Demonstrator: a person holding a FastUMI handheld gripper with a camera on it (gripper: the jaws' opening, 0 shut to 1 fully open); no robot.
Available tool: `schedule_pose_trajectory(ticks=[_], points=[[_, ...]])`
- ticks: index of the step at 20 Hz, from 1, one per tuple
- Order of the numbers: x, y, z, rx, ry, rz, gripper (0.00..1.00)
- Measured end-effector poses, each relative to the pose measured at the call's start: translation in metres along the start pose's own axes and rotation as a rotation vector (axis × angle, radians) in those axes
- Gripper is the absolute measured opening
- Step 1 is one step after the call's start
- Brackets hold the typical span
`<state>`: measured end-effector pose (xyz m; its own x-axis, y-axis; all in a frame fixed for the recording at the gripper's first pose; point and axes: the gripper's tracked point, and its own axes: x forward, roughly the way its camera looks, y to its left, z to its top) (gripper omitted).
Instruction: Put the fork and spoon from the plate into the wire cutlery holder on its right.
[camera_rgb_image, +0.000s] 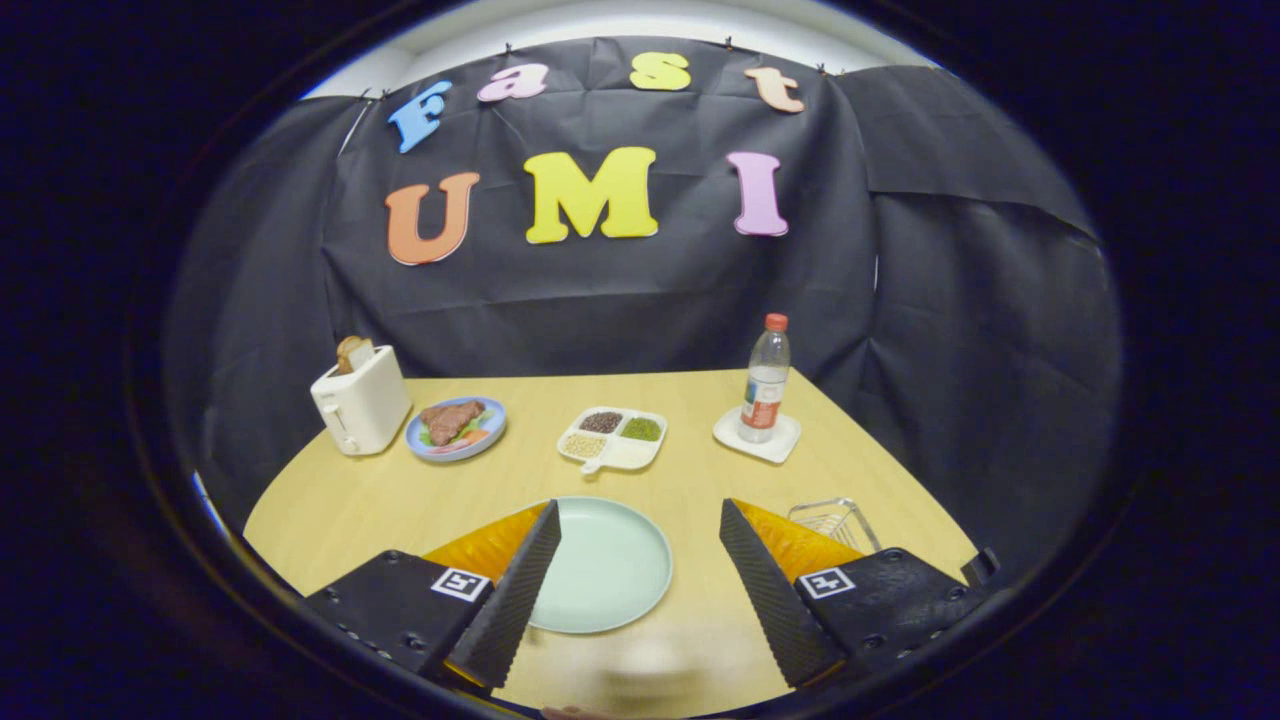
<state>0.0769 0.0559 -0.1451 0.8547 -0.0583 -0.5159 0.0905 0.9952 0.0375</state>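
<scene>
A pale green plate lies on the wooden table just ahead of my fingers, partly behind the left one, and its visible surface is bare. The wire cutlery holder stands to the plate's right, mostly hidden behind my right finger; I cannot tell what is inside it. My gripper hovers above the table's near edge, open wide, with nothing between the fingers.
Farther back stand a white toaster with bread in it, a blue plate of food, a divided white dish of grains, and a water bottle on a white coaster. A blurred pale patch lies near the table's front edge.
</scene>
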Motion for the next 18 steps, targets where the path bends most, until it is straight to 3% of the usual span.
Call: schedule_pose_trajectory(ticks=[18], points=[[0.081, 0.069, -0.104, -0.038, 0.369, 0.072, 0.97]])
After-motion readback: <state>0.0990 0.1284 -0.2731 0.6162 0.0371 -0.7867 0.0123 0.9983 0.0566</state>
